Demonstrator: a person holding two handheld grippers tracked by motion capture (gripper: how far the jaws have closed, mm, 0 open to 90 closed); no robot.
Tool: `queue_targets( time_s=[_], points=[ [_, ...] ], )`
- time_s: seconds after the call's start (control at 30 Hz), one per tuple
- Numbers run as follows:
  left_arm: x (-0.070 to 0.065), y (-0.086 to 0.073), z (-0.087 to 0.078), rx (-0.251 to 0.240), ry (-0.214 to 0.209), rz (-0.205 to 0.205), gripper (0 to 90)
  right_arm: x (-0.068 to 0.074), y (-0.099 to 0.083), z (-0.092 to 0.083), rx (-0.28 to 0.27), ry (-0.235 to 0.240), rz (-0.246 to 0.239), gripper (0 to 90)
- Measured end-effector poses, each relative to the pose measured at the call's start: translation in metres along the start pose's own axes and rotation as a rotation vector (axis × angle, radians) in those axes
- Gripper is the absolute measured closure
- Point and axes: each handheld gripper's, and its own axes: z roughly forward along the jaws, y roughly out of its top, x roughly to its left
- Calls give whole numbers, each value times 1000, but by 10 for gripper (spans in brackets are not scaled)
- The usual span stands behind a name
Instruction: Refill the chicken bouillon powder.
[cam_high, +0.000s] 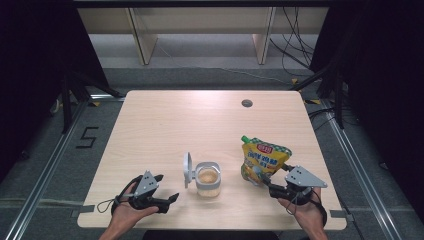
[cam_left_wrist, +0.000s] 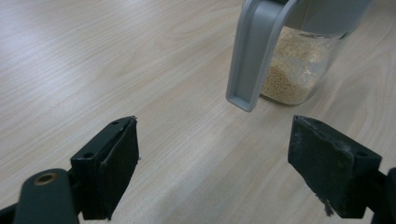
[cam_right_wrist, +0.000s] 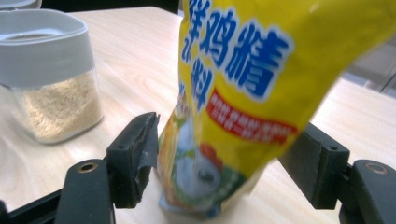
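A yellow stand-up pouch (cam_high: 263, 159) with a green cap stands tilted on the table at the right front. My right gripper (cam_high: 274, 188) is open, its jaws on either side of the pouch's base (cam_right_wrist: 210, 158); the left jaw sits against the pouch's edge. A clear jar (cam_high: 208, 180) holding pale granules stands at the front middle, its grey lid (cam_high: 188, 170) flipped up on the left side. My left gripper (cam_high: 162, 189) is open just left of the jar, nothing between its jaws. The left gripper view has the lid (cam_left_wrist: 254, 51) and jar (cam_left_wrist: 299, 65) close ahead.
The light wooden table (cam_high: 200, 120) has a round cable hole (cam_high: 246, 103) near its far edge. Black frames and cables stand on the floor around the table. A "5" is marked on the floor (cam_high: 87, 136) to the left.
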Motion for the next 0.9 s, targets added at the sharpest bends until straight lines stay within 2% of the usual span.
queue_targets(
  time_s=[0.03,0.1,0.13,0.17,0.2,0.23,0.27,0.3,0.37,0.4,0.47,0.5,0.53,0.57,0.6,0.63,0.7,0.73,0.77,0.8,0.83,0.87,0.9],
  points=[
    [1,0,0,2,0,19,161,1,-1,-2,21,-13,17,313],
    [2,1,0,1,-5,16,161,1,-3,-3,31,-13,37,306],
    [1,1,0,-2,-7,12,161,3,-4,-5,56,-2,63,302],
    [1,1,0,-9,-10,4,161,1,-4,-6,47,-24,46,299],
    [1,1,0,-7,-10,5,160,2,-5,-8,52,-42,68,296],
    [1,2,0,-6,-9,4,161,0,-6,-9,59,-34,49,293],
    [1,2,0,1,-6,6,161,1,-7,-10,67,-29,55,286],
    [1,2,1,4,-11,-11,161,1,-7,-11,79,-27,48,277],
    [2,2,1,2,-9,15,161,4,-10,-11,111,-22,77,264],
    [2,2,1,3,-9,17,161,2,-11,-11,122,-22,53,257],
    [1,3,1,-4,-6,11,161,3,-13,-12,145,-18,50,254],
    [-1,2,0,-1,-5,-13,161,3,-13,-14,153,-22,52,249],
    [0,3,0,3,-4,6,160,4,-14,-15,161,-15,60,246],
    [-1,3,1,-4,-5,2,160,4,-15,-15,174,-12,60,242],
    [1,4,2,5,-10,24,160,3,-17,-16,185,-15,42,238],
    [-1,3,3,3,-12,-8,160,4,-18,-17,199,-7,50,237],
    [0,4,5,10,-11,23,160,4,-20,-19,215,-6,36,236],
    [-1,5,5,19,-13,20,160,5,-20,-20,221,-5,41,236],
    [-2,5,6,5,-19,5,160,6,-21,-21,225,-1,43,236],
    [-2,6,6,5,-18,17,160,7,-21,-23,235,5,57,237],
    [-2,7,7,-1,-16,15,160,7,-22,-23,228,0,34,237],
    [-1,8,7,0,-21,31,160,8,-23,-24,238,0,35,235],
    [0,8,7,2,-23,18,160,8,-23,-25,243,-4,26,234]
  ],
)
